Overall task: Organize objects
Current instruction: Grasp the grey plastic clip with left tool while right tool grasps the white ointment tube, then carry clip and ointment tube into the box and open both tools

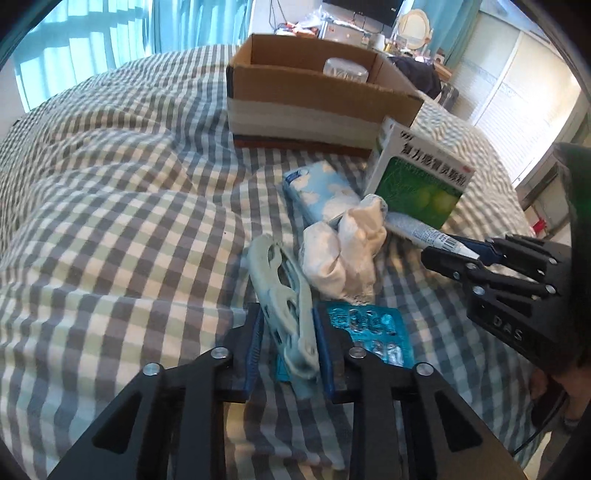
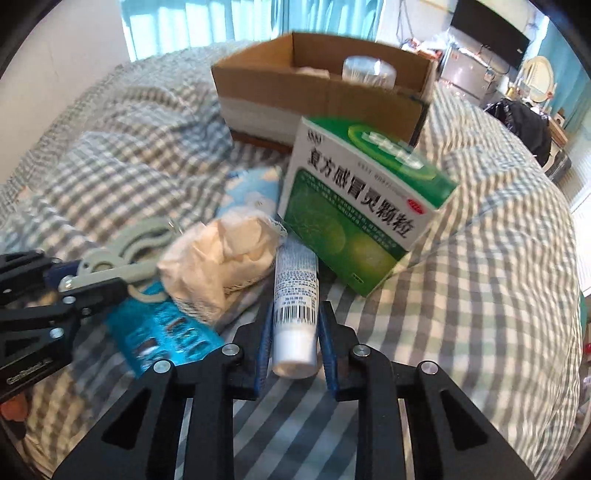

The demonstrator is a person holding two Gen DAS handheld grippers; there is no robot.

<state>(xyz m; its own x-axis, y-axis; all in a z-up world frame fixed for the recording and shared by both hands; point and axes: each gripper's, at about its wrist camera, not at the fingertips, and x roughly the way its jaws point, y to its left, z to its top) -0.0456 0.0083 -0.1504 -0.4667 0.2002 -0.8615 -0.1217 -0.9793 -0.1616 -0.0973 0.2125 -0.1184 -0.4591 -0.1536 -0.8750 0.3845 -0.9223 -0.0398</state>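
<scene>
On a checked bedspread lies a pile of items. My left gripper [image 1: 287, 334] is shut on a pale grey-blue plastic clip [image 1: 282, 291], also seen in the right wrist view [image 2: 125, 258]. My right gripper [image 2: 293, 345] is shut on a white ointment tube [image 2: 295, 306], seen from the left [image 1: 424, 232]. Beside them lie a crumpled white cloth [image 1: 343, 251] [image 2: 221, 258], a blue blister pack [image 1: 369, 332] [image 2: 162, 332], a cloud-print tissue pack [image 1: 317, 188] [image 2: 251, 188] and a green-white medicine box [image 1: 421, 177] [image 2: 365, 206]. An open cardboard box [image 1: 310, 99] [image 2: 321, 92] stands behind.
A clear plastic jar [image 1: 345, 70] [image 2: 369, 72] stands inside the cardboard box. Teal curtains [image 1: 92, 44] hang behind the bed. A cluttered desk with a monitor and round mirror [image 1: 415, 24] is at the far right, with a dark chair [image 2: 524, 125] nearby.
</scene>
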